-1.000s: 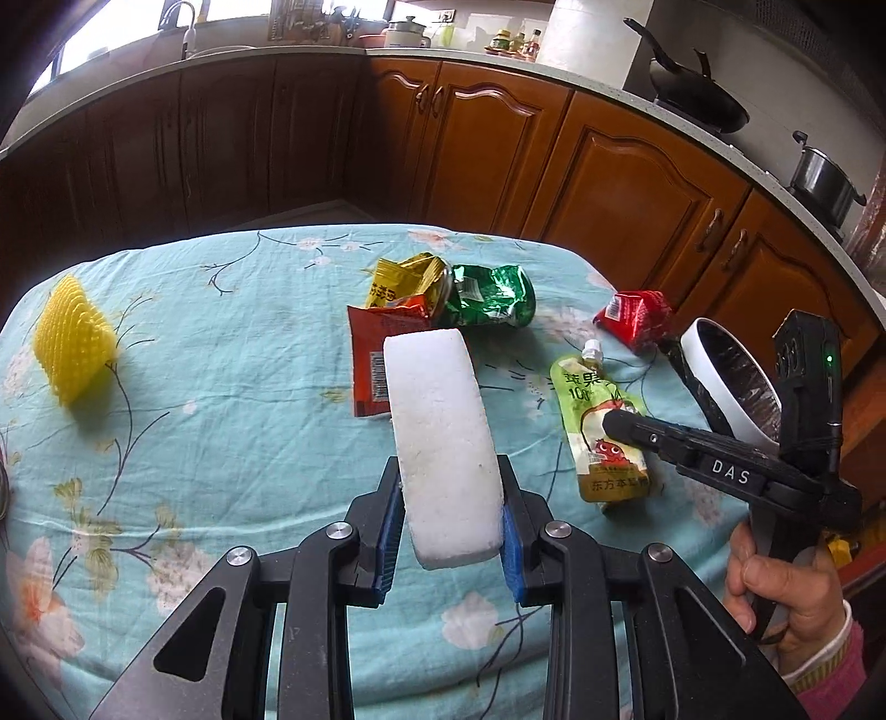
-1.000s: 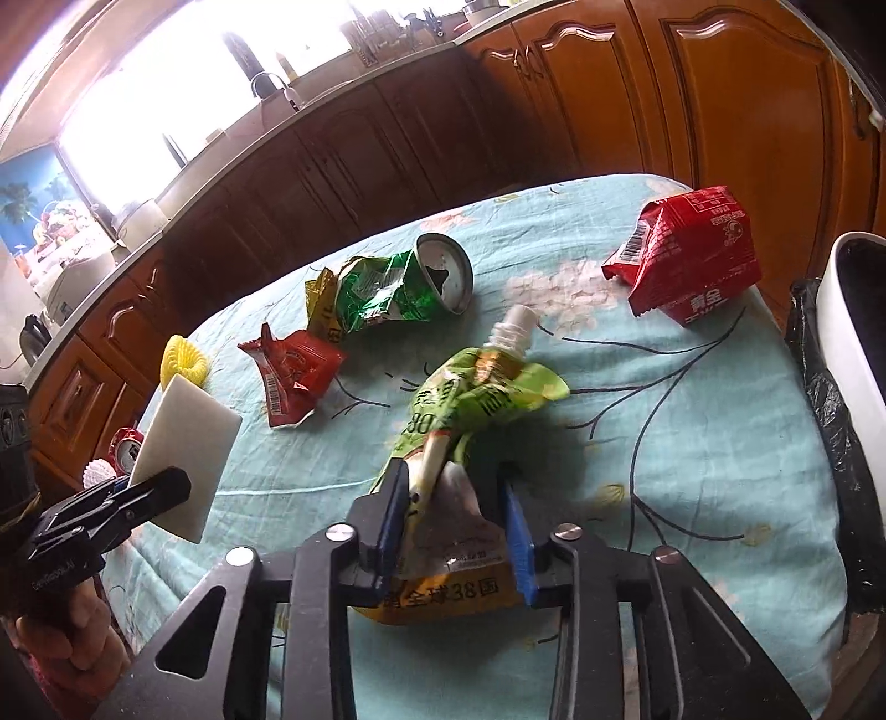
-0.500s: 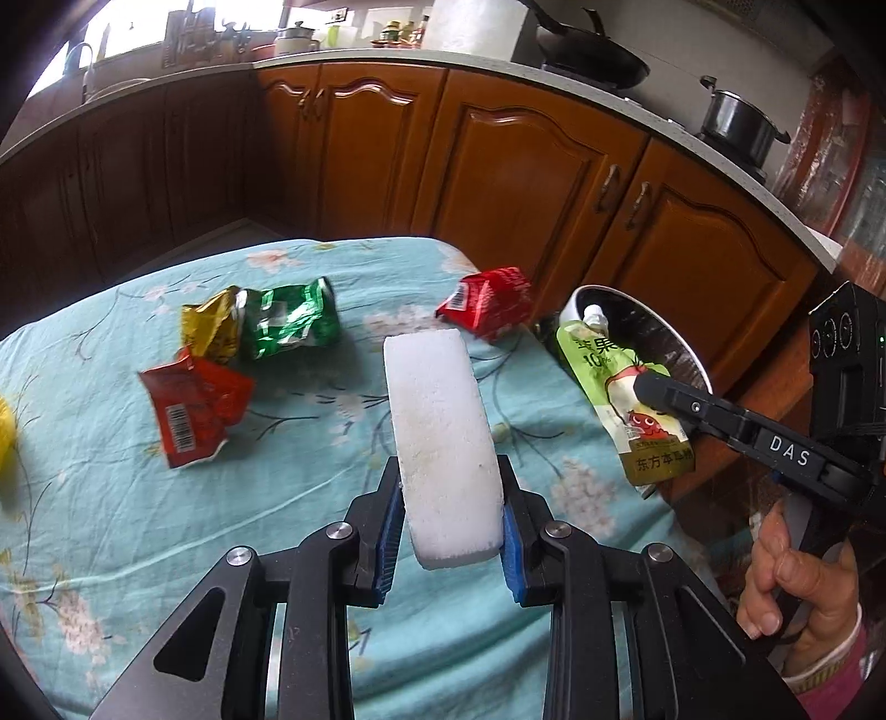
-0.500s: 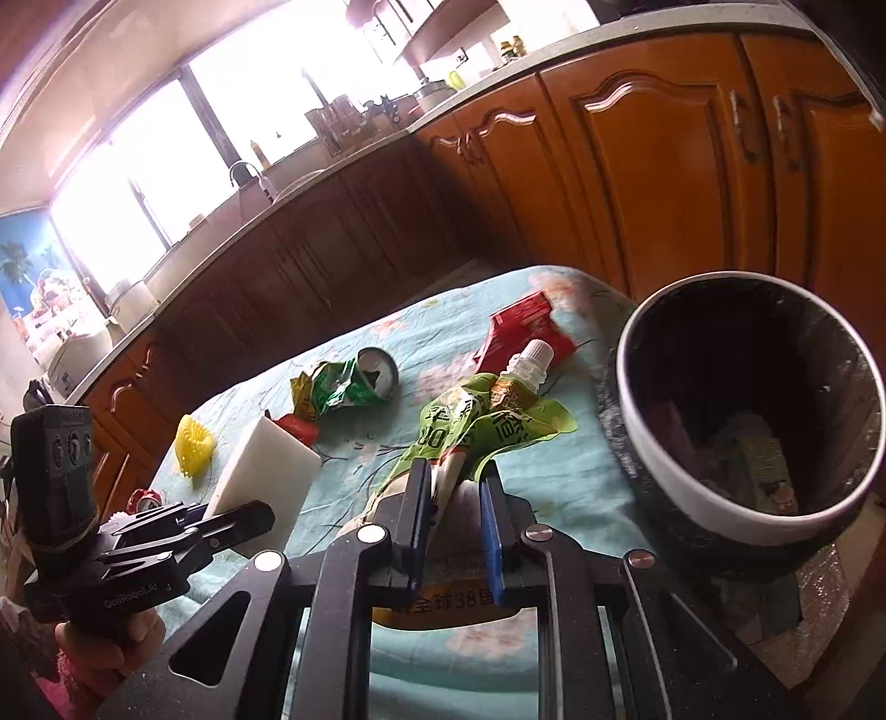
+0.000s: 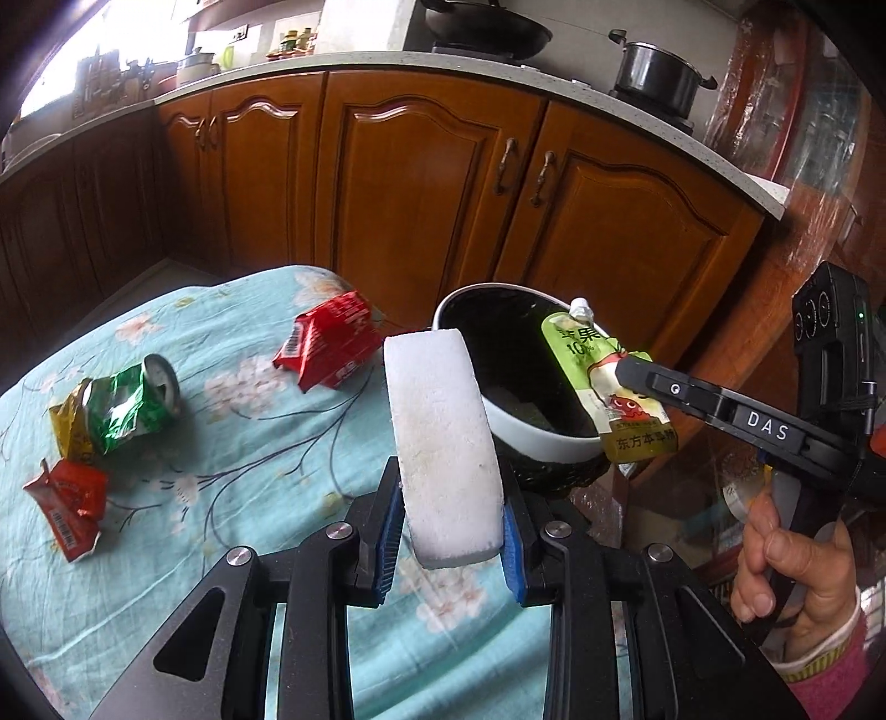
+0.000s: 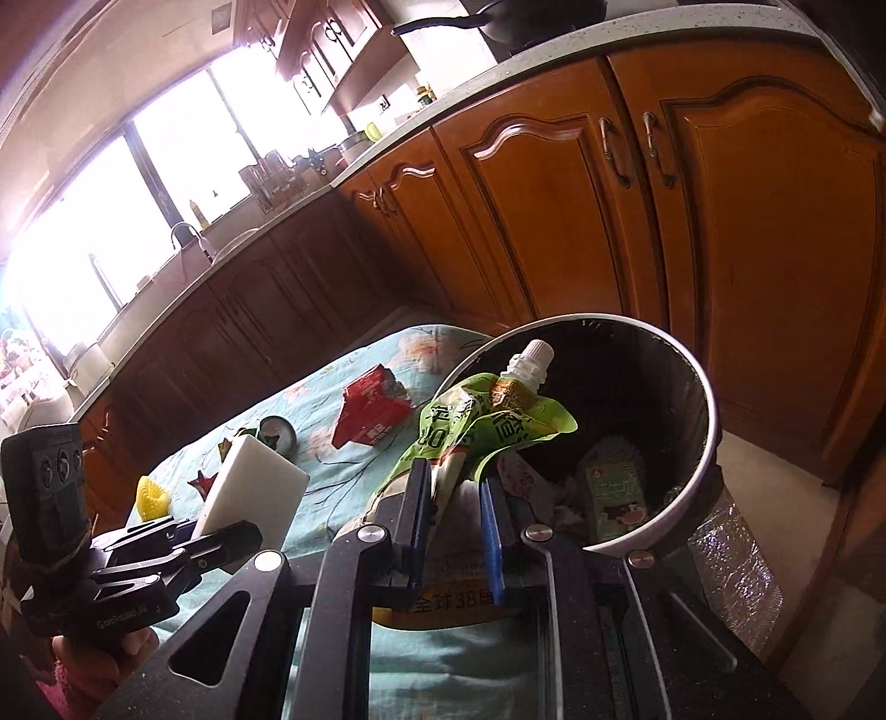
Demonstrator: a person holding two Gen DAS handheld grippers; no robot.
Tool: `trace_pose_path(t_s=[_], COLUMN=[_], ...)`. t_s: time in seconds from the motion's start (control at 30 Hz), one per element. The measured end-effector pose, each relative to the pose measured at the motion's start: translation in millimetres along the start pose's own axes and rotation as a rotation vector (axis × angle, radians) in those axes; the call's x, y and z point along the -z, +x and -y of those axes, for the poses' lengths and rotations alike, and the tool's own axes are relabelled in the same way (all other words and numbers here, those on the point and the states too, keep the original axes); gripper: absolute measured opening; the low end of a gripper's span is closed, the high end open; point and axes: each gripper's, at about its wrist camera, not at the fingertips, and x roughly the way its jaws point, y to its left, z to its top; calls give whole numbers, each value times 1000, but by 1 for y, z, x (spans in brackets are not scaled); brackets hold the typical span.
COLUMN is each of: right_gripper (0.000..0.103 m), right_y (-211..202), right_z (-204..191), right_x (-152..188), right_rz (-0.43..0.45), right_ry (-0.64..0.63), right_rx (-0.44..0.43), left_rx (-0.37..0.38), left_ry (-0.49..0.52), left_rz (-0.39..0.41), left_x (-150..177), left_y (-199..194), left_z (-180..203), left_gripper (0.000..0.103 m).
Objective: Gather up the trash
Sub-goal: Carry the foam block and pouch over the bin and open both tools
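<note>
Trash on the table we count as four loose pieces: one red crumpled carton (image 5: pixel 331 344), one crushed green can (image 5: pixel 135 407) touching one yellow wrapper (image 5: pixel 67 429), and one red torn wrapper (image 5: pixel 69 501). From the right wrist view we see also one yellow ribbed foam piece (image 6: pixel 150 497) further back.

We hold two tongs. Our left gripper (image 5: pixel 449 540) is clenched on one white foam block (image 5: pixel 443 443), which stands up over the table edge, just beside the bin. Our right gripper (image 6: pixel 455 520) grasps one green juice pouch with a white spout (image 6: pixel 487 410); its spout end hangs over the open mouth of the bin.

One round bin with a white rim and black liner (image 6: pixel 700 471) stands next to the table, with some packaging already inside.

The table carries a light blue cloth with flower print (image 5: pixel 166 581). Around it we see brown wooden kitchen cabinets (image 5: pixel 421 183), a grey countertop with one dark pot (image 5: pixel 656 69) and one black wok (image 5: pixel 487 27), and a bright window (image 6: pixel 111 232) over the sink.
</note>
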Motion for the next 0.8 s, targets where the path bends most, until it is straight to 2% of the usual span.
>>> trace_pose_path(t_s=[0.37,0.47,0.8], right_gripper=[17,17,17], right_y=[0,3,18], right_z=[34,42,55], right_x=[-13,-18,-25], right_rz=[-7,-15,-52], right_ry=[-12,-18,-29], right_rx=[44,54,82], left_rx=[36,54,46], left_ry=[70,79,84], left_rz=[-43,-75,-113], left_x=[-33,-43,-67], left_y=[54,71,116], left_z=[24,31,43], left_gripper=[29,29,29])
